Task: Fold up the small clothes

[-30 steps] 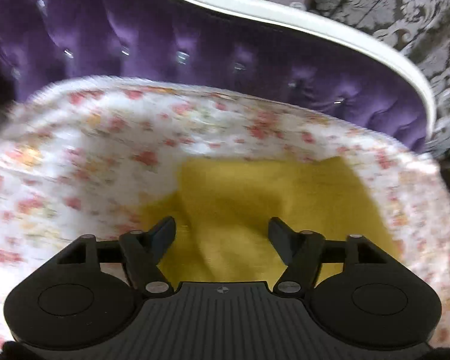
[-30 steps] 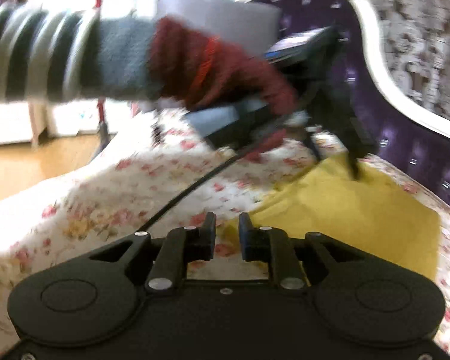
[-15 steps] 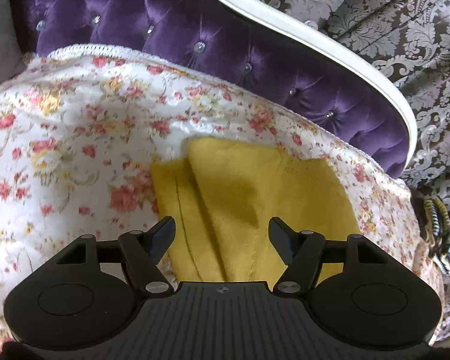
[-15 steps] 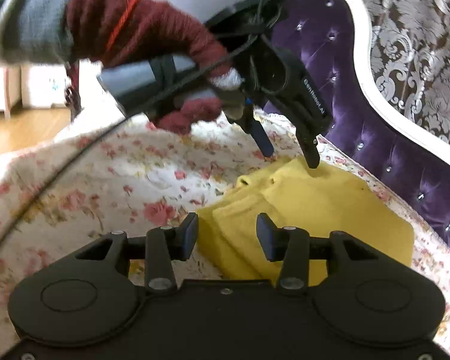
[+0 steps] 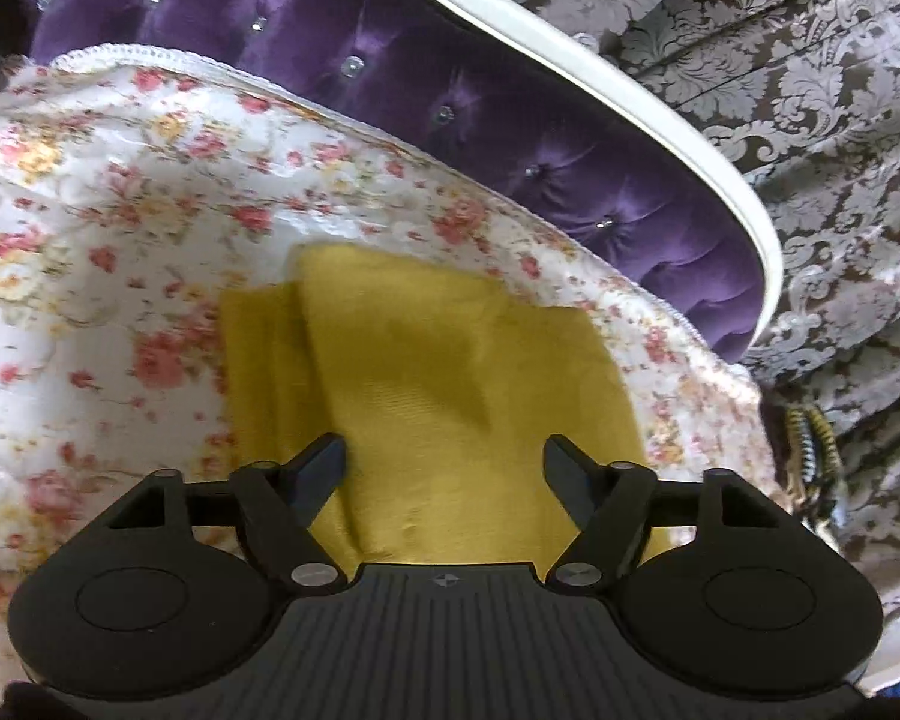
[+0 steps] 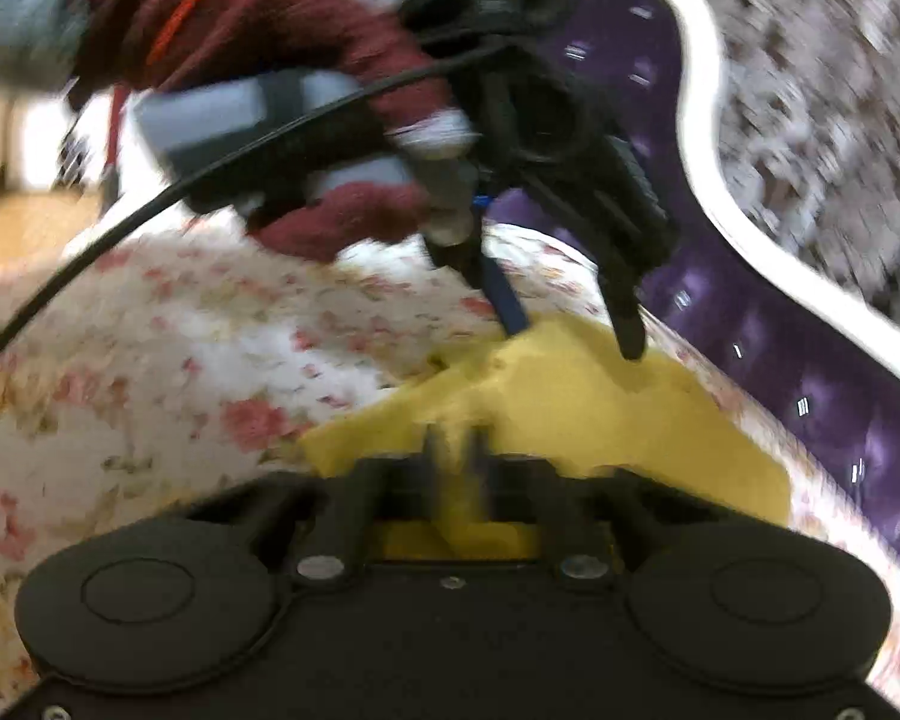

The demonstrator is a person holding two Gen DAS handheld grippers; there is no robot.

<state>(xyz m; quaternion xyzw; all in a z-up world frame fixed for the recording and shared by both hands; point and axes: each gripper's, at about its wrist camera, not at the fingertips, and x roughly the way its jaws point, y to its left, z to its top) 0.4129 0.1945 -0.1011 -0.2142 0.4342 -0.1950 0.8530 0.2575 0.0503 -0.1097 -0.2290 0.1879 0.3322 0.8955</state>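
Note:
A yellow garment [image 5: 450, 372] lies folded on the floral cover [image 5: 120, 240] of a sofa. My left gripper [image 5: 444, 468] is open and hovers just above the garment's near part, its fingers either side of the top layer. In the right wrist view the left gripper [image 6: 570, 330] points down at the far edge of the yellow garment [image 6: 600, 420]. My right gripper [image 6: 456, 456] has its fingers close together with yellow cloth between them at the garment's near edge; the view is blurred by motion.
The purple tufted sofa back [image 5: 510, 138] with a white rim [image 5: 660, 120] runs behind the garment. Grey patterned drapery [image 5: 810, 120] hangs beyond it. A black cable [image 6: 150, 210] trails from the left gripper across the cover. Wooden floor [image 6: 18, 228] shows at far left.
My right gripper opened, moved forward onto the garment's near edge and closed on the cloth. My left gripper stayed open and shifted slightly over the garment.

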